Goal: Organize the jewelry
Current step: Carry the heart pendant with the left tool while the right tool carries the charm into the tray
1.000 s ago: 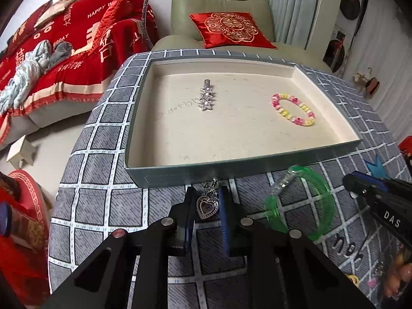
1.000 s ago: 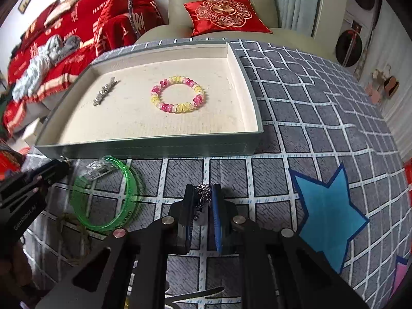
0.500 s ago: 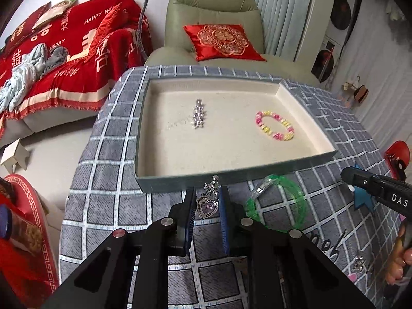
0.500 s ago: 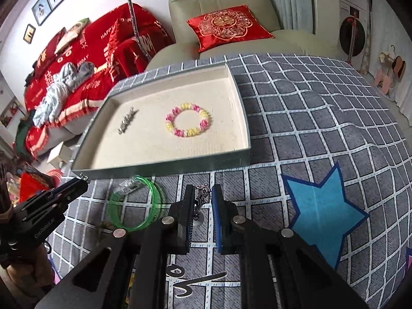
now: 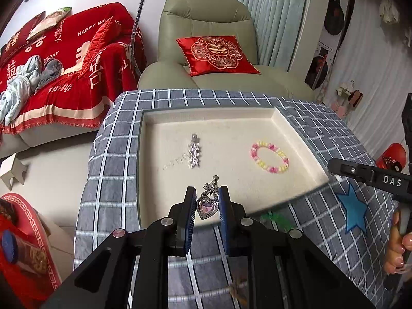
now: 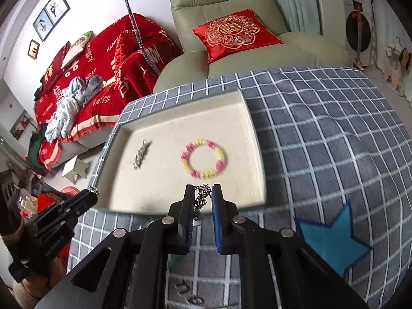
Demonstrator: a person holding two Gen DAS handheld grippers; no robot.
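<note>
- Left wrist view: left tool (image 5: 205, 207), clamped on silver heart pendant (image 5: 206, 206), has risen above cream-lined grey tray (image 5: 164, 195).
- Right tool (image 6: 203, 200) grips silver chain (image 6: 202, 195) at 6 o'clock of pink-yellow beaded bracelet (image 6: 203, 162); placement looks next.

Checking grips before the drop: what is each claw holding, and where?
Left claw: silver heart pendant, pinched at its sides. Right claw: silver chain ornament, near its top.

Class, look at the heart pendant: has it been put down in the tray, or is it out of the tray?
Out. The heart pendant is clamped in the left gripper, held above the tray's near edge, not resting on the lining.
</note>
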